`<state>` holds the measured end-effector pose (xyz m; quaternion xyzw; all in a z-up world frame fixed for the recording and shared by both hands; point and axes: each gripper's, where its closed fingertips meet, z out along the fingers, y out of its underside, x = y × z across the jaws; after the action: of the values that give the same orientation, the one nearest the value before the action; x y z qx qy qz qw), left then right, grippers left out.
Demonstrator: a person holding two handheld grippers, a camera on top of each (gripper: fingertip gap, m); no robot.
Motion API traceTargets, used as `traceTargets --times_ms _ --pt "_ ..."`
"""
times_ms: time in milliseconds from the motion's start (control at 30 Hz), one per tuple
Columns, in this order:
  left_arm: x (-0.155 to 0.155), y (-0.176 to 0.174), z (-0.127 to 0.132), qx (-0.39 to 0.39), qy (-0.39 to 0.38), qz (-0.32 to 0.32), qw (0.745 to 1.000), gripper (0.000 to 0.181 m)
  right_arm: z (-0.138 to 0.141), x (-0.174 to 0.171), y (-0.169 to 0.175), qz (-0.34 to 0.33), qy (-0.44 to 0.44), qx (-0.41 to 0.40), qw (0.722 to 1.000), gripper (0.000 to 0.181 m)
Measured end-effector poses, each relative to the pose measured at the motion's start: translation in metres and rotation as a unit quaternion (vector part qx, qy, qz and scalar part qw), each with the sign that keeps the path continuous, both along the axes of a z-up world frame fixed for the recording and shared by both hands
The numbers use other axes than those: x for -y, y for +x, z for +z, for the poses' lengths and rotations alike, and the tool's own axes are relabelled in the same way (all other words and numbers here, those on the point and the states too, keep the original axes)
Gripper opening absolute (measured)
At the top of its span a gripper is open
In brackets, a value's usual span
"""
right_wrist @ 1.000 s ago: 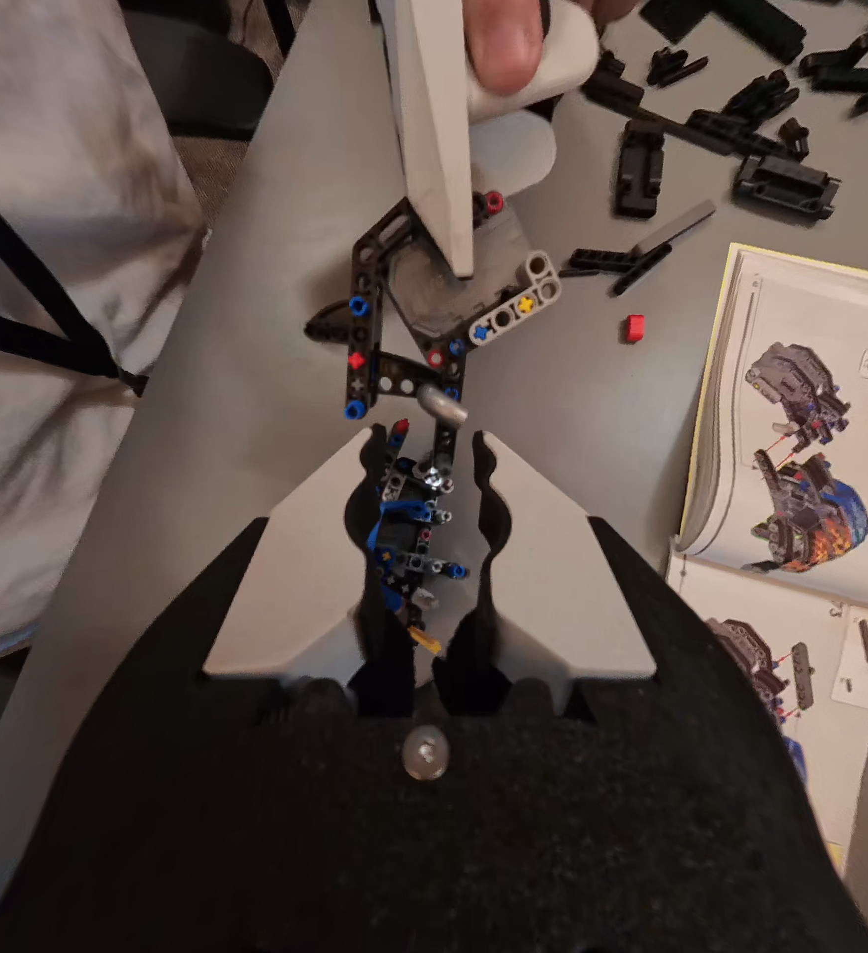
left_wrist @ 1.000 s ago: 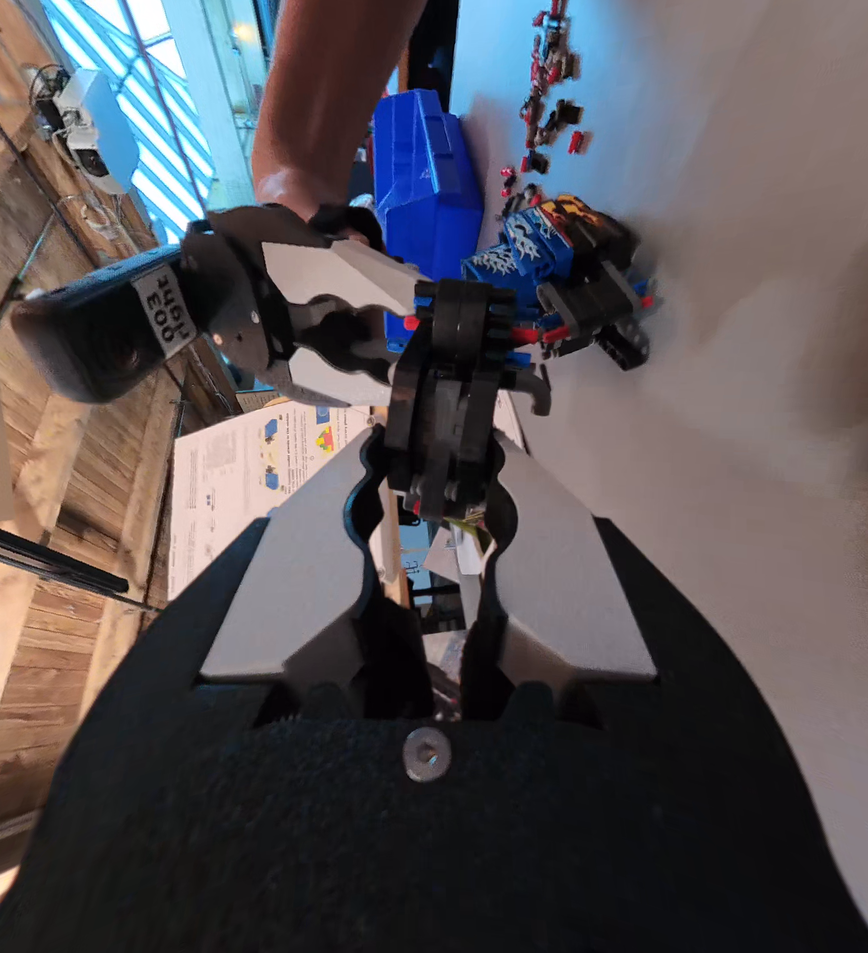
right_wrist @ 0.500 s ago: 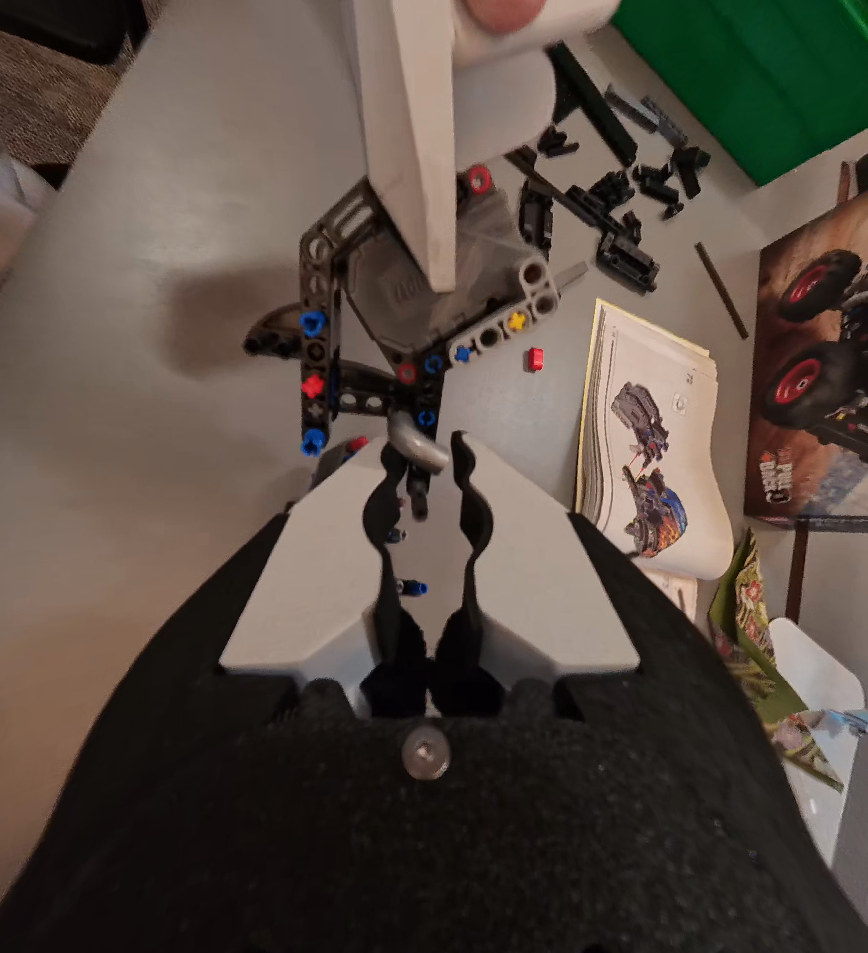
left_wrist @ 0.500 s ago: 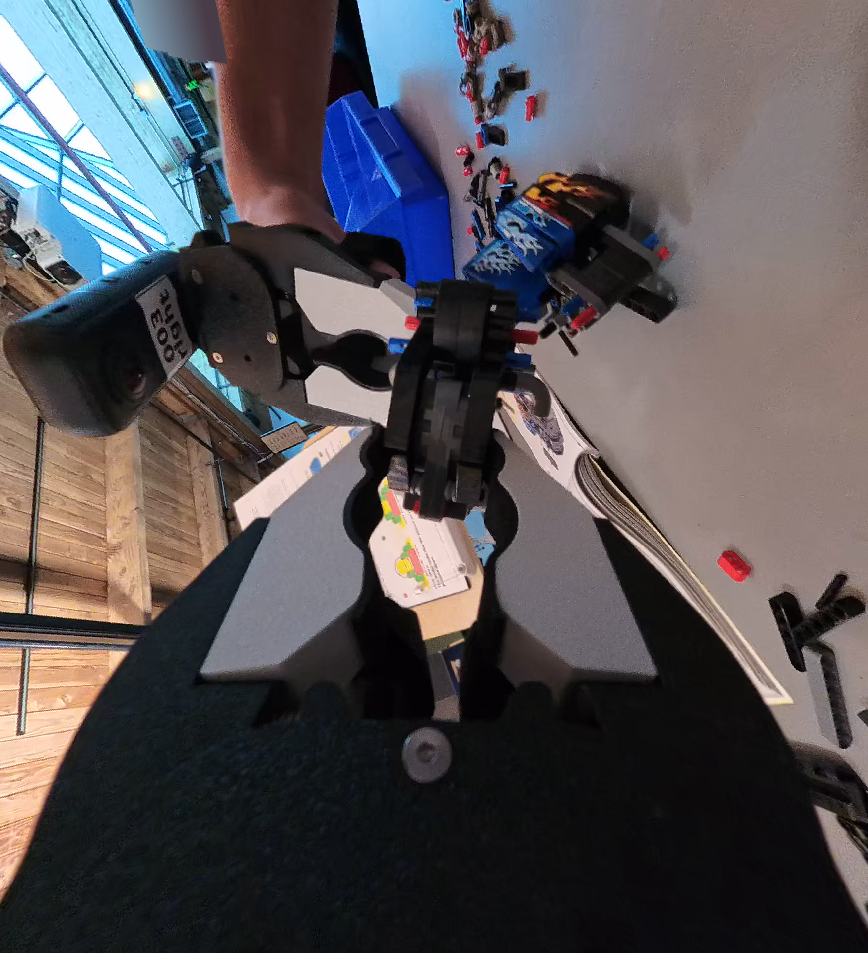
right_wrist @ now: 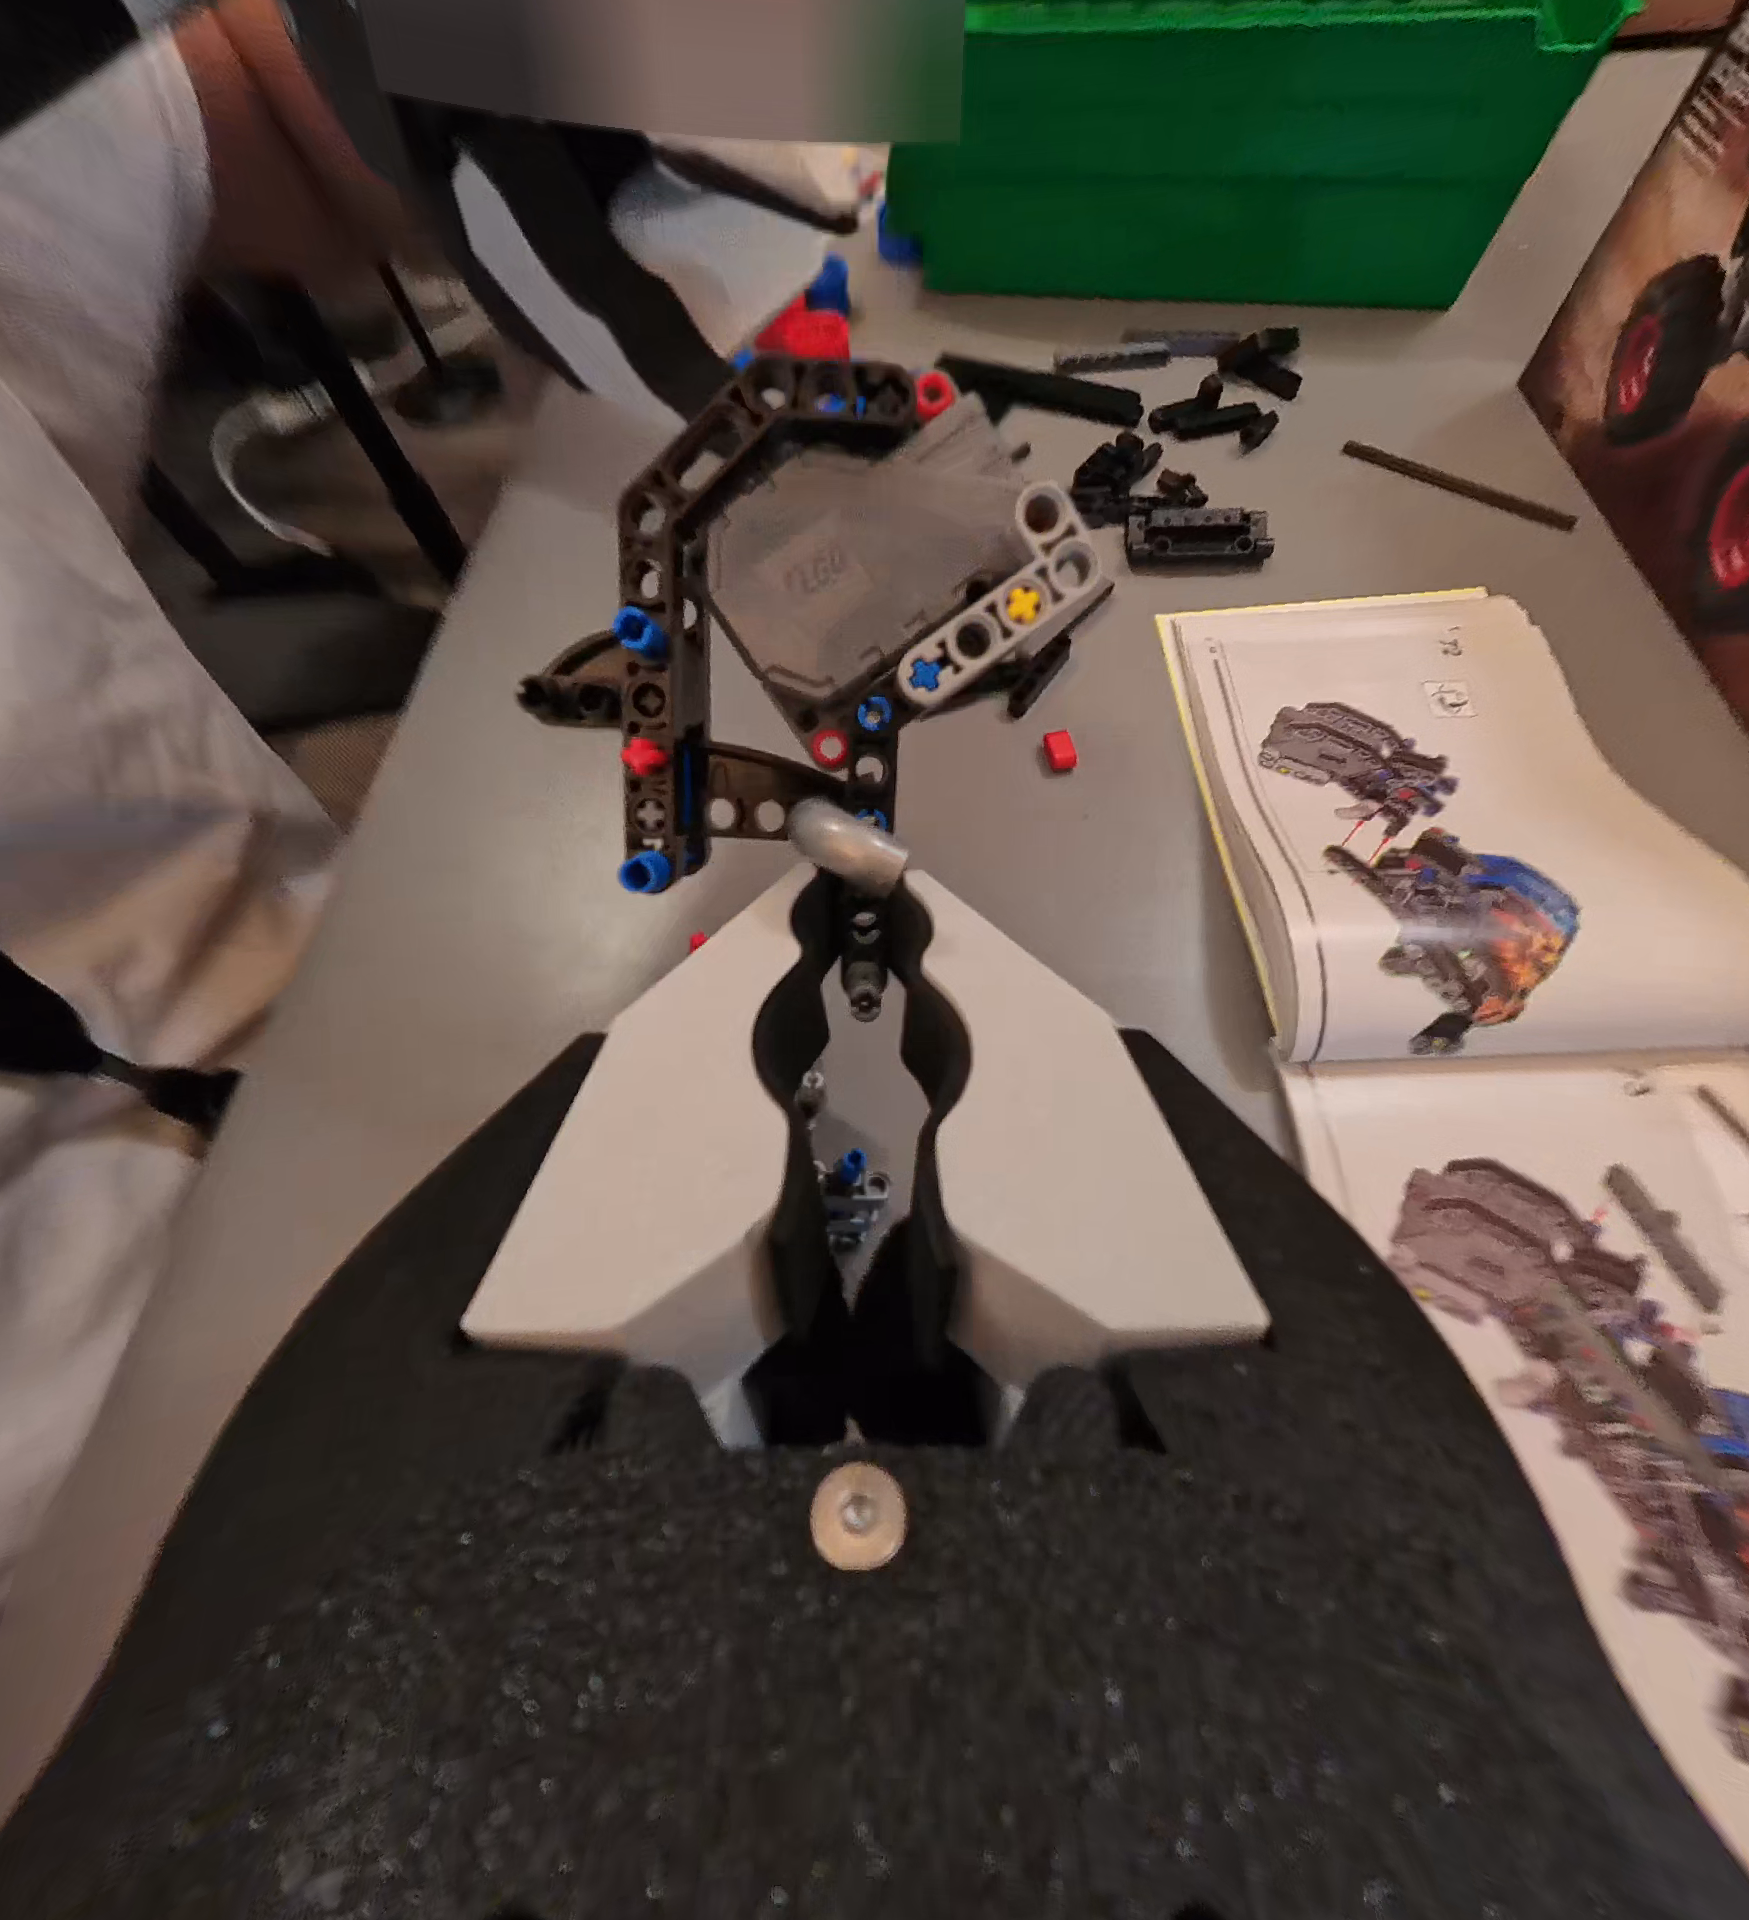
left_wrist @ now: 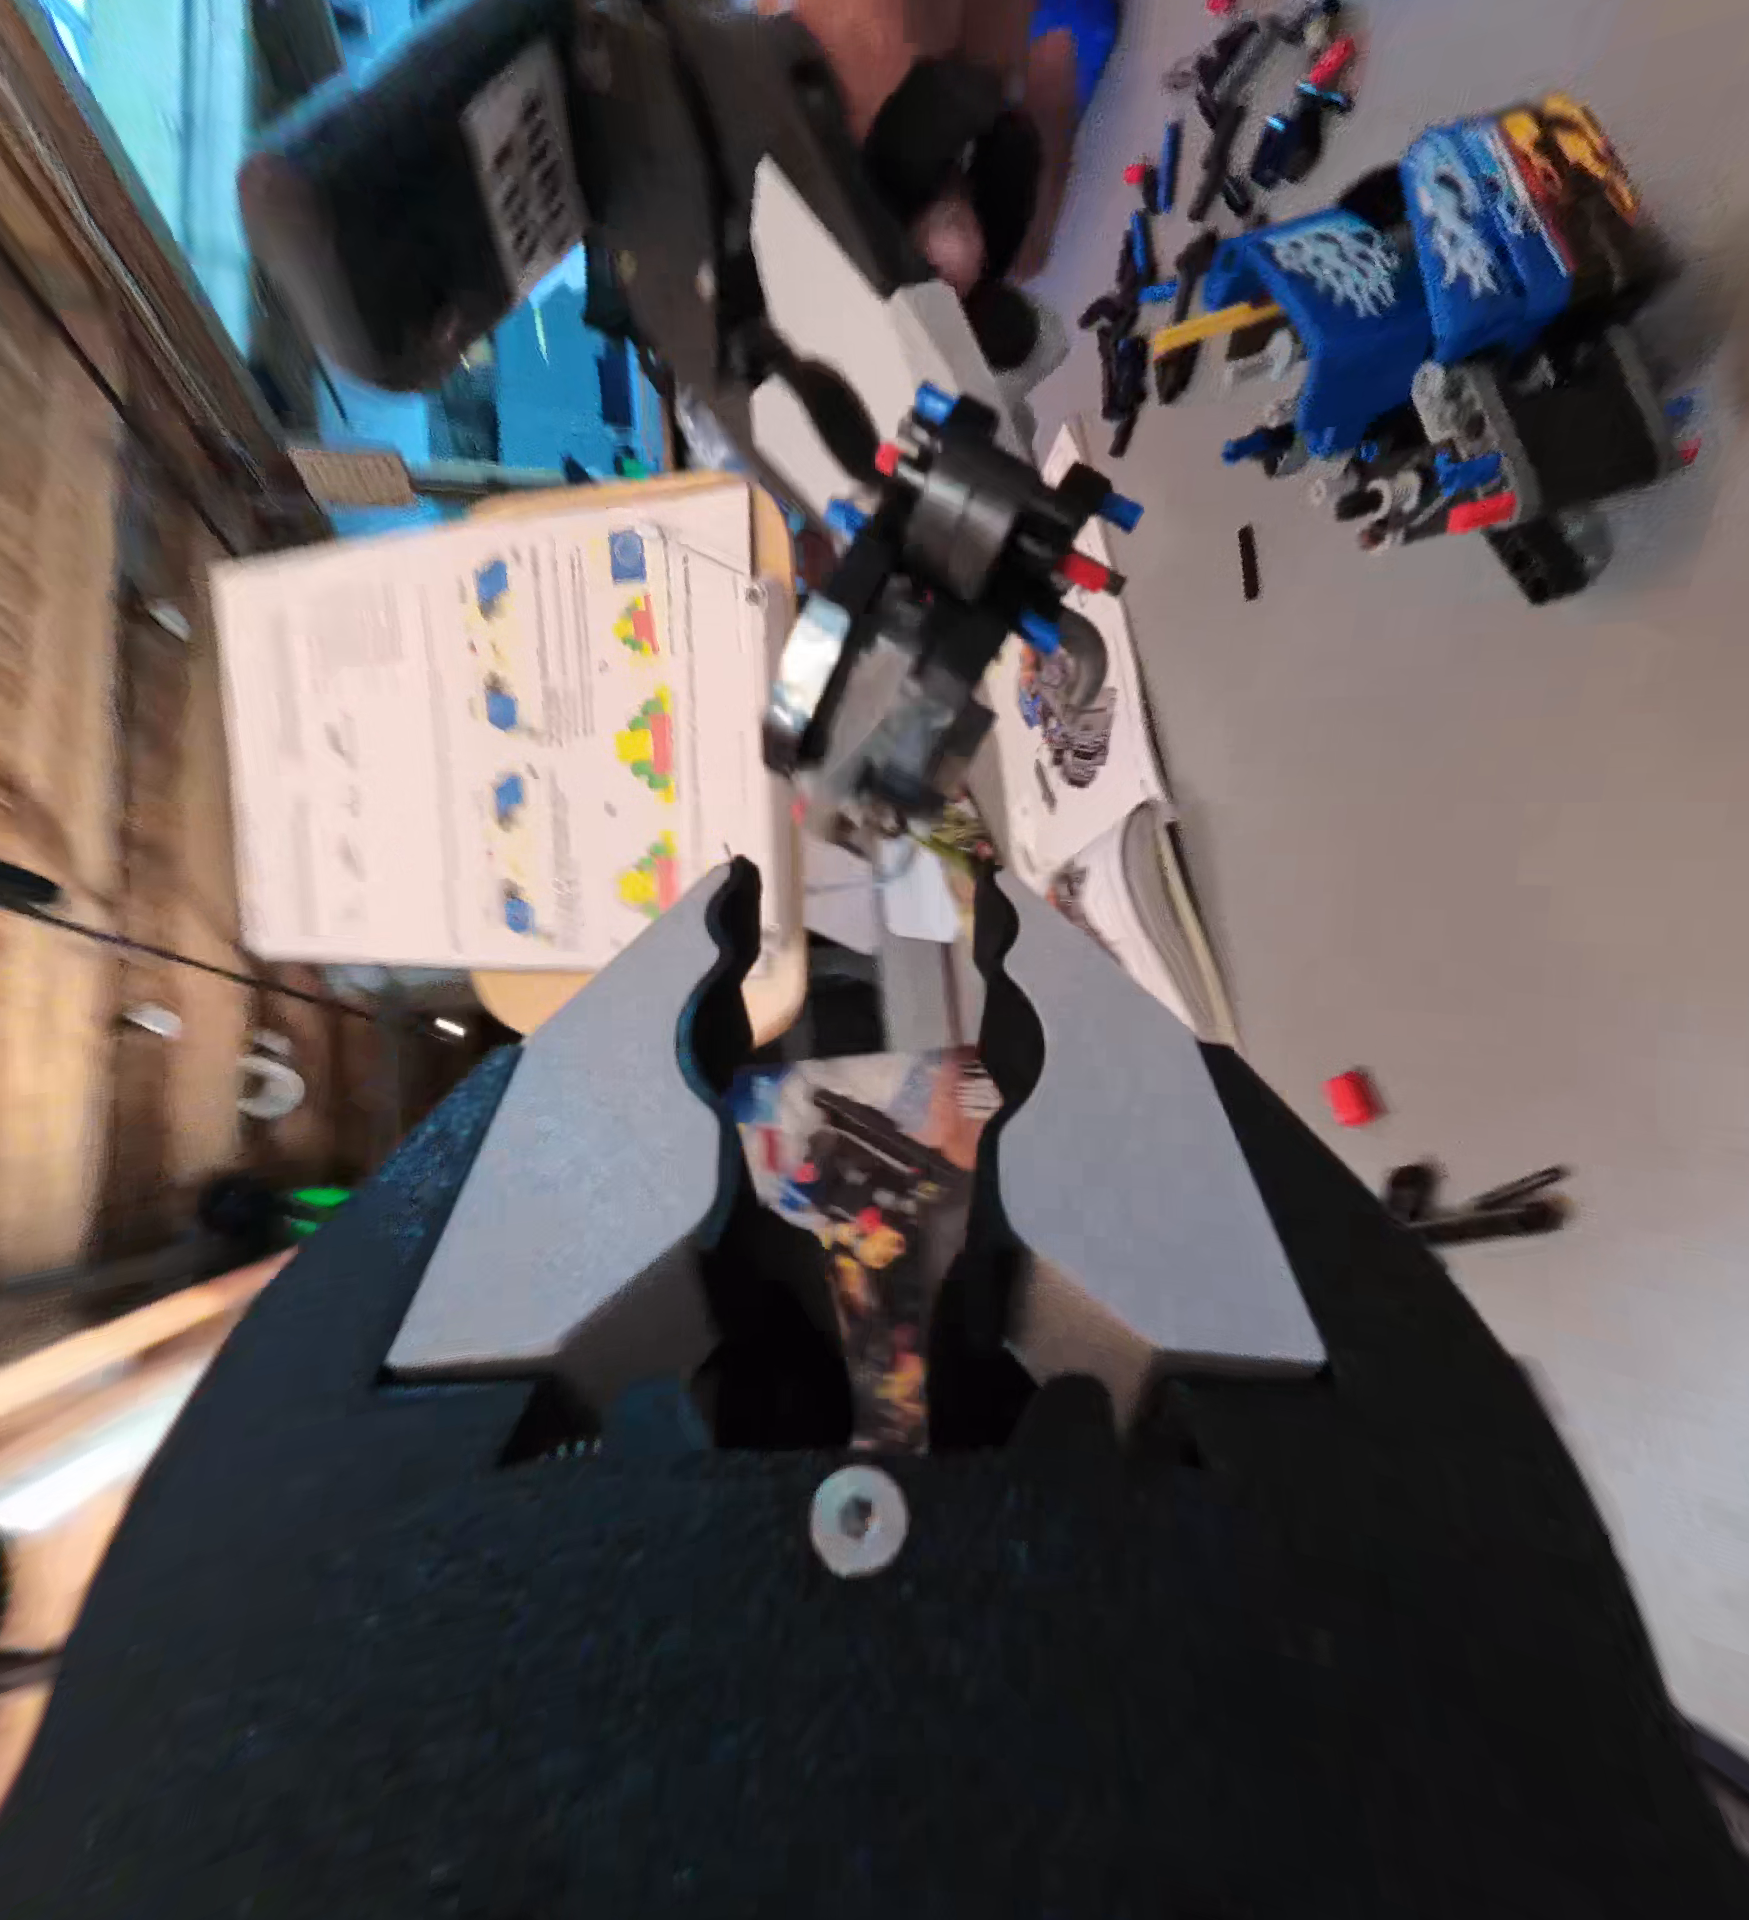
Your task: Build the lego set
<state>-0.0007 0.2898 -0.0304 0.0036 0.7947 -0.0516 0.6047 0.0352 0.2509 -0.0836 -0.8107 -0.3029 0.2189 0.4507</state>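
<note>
The right gripper (right_wrist: 854,935) pinches the black frame (right_wrist: 672,623); the left gripper (left_wrist: 859,904) gapes empty; only its blurred view shows what looks like a blue truck body (left_wrist: 1421,281), far right.

From my remote seat I see a green bin (right_wrist: 1213,156) at the far edge of the grey surface (right_wrist: 1057,862). A blue bin (left_wrist: 1057,42) is only just visible at the top of the left view. Wooden wall planks (left_wrist: 8,727) fill the left side, blurred. A white printed sheet (left_wrist: 496,738) lies on a round wooden tabletop (left_wrist: 776,977).
</note>
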Motion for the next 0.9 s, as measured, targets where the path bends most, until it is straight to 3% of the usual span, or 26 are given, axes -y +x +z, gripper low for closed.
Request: traceTargets --times_ms 33,100,133,200,233,267,300,400,500,567,633,800,900 --pt "-0.007 -0.001 -0.004 -0.026 -0.056 0.021 0.998 0.039 0.002 0.0 0.003 -0.006 -0.005 -0.035 0.999 0.006" --pt "-0.018 -0.005 -0.026 -0.112 -0.228 0.087 0.963 0.038 0.007 0.0 0.013 -0.024 0.0 -0.091 0.996 0.006" --pt "-0.015 -0.009 -0.04 -0.156 -0.336 0.108 0.923 0.037 0.009 0.002 0.017 -0.032 0.002 -0.113 0.993 0.006" --pt "0.017 -0.024 -0.068 -0.261 -0.525 0.099 0.804 0.036 0.011 0.009 0.023 -0.047 0.0 -0.141 0.989 0.006" --pt "0.033 -0.03 -0.077 -0.295 -0.584 0.082 0.752 0.035 0.011 0.012 0.026 -0.058 0.001 -0.146 0.988 0.006" --pt "0.043 -0.033 -0.087 -0.31 -0.611 0.08 0.724 0.035 0.009 0.016 0.028 -0.067 -0.001 -0.149 0.986 0.006" --pt "0.048 -0.032 -0.1 -0.314 -0.612 0.091 0.721 0.035 0.005 0.021 0.027 -0.07 -0.008 -0.152 0.986 0.006" --pt "0.056 -0.026 -0.127 -0.326 -0.559 0.103 0.755 0.035 -0.003 0.034 0.024 -0.07 -0.031 -0.17 0.982 0.006" --pt "0.076 -0.018 -0.132 -0.358 -0.558 0.076 0.745 0.031 -0.011 0.045 0.036 -0.083 -0.034 -0.144 0.985 0.006" --pt "0.078 -0.008 -0.134 -0.358 -0.551 0.073 0.751 0.025 -0.01 0.051 0.04 -0.086 -0.028 -0.153 0.984 0.006" --pt "0.078 -0.001 -0.134 -0.356 -0.553 0.065 0.751 0.008 -0.009 0.054 0.042 -0.092 -0.026 -0.168 0.981 0.006" --pt "0.086 -0.004 -0.115 -0.375 -0.578 0.0 0.725 0.005 -0.01 0.057 0.04 -0.084 -0.025 -0.174 0.981 0.006" --pt "0.076 -0.01 -0.105 -0.39 -0.527 -0.002 0.756 0.005 -0.005 0.058 0.037 -0.076 -0.021 -0.186 0.979 0.007"
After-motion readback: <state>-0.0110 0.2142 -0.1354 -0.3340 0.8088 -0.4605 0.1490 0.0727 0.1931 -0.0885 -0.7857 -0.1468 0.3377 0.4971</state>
